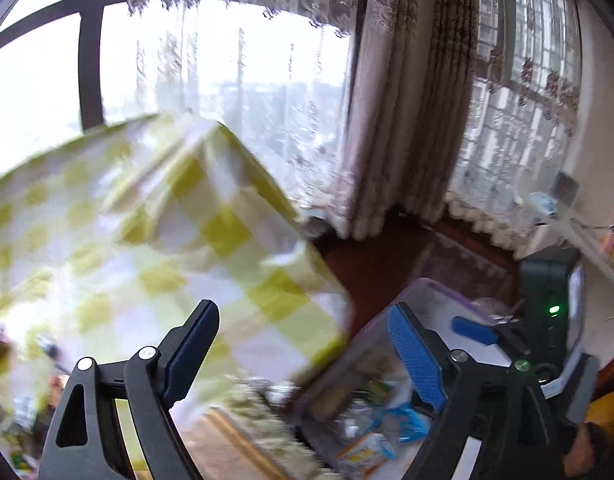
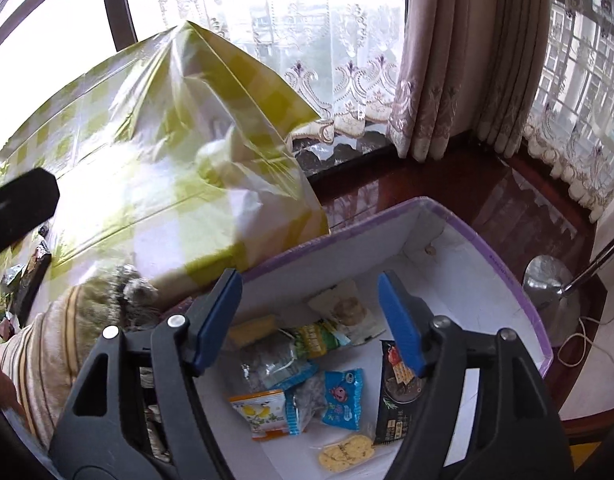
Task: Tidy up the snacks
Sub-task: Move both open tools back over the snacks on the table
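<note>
Our right tool [image 2: 311,322] hangs over the big white box with the purple rim [image 2: 503,276]. Its two blue fingers stand wide apart and hold nothing. Our left tool [image 1: 303,350] is spread wide too, with nothing between its fingers. It points at the edge of the desk, and that view is blurry.

The biggest thing we see is the desk under a shiny yellow-and-white checked cloth [image 2: 155,176]. The cloth hangs down over the desk's corner, right beside the box. The box sits lower than the desk top, next to the dark red shiny wood floor [image 2: 527,208].

The snacks lie in the bottom of the box. Against the right side rests a tall black cracker packet [image 2: 395,408]. Near the middle lies a small blue packet with a pink face [image 2: 343,400]. Left of it lies an orange-and-white packet with a yellow fruit picture [image 2: 261,412]. A clear bag of round yellow crackers [image 2: 345,456] is nearest to us. Farther back lie a green-and-yellow packet [image 2: 317,338] and a pale packet of round biscuits [image 2: 347,308].

On the desk, at the far left, a few dark wrappers [image 2: 31,280] lie on the cloth.
</note>
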A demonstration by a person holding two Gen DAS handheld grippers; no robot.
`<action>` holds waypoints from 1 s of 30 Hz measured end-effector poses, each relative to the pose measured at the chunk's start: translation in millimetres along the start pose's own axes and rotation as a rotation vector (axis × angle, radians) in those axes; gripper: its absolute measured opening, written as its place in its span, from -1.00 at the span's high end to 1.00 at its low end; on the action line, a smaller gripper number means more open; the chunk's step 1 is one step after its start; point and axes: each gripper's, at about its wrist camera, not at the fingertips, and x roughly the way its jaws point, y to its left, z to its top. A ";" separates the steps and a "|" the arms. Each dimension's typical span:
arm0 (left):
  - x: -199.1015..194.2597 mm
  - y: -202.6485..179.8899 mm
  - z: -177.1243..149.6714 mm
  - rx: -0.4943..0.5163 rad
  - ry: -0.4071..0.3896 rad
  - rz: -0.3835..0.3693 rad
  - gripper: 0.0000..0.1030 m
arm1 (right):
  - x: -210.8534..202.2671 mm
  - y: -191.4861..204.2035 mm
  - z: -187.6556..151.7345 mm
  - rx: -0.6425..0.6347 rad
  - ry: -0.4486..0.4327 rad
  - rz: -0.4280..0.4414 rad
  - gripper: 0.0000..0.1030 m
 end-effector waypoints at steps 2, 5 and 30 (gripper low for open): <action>-10.4 13.0 -1.3 0.014 -0.043 0.040 -0.70 | -5.4 12.8 2.4 0.000 -0.023 -0.003 -0.42; -24.1 39.9 -6.4 -0.006 -0.106 0.058 -0.70 | -13.4 33.5 4.2 -0.001 -0.069 -0.018 -0.42; -93.6 295.2 -97.3 -0.500 -0.041 0.364 -0.69 | -0.8 224.1 -8.2 -0.228 0.088 0.234 -0.42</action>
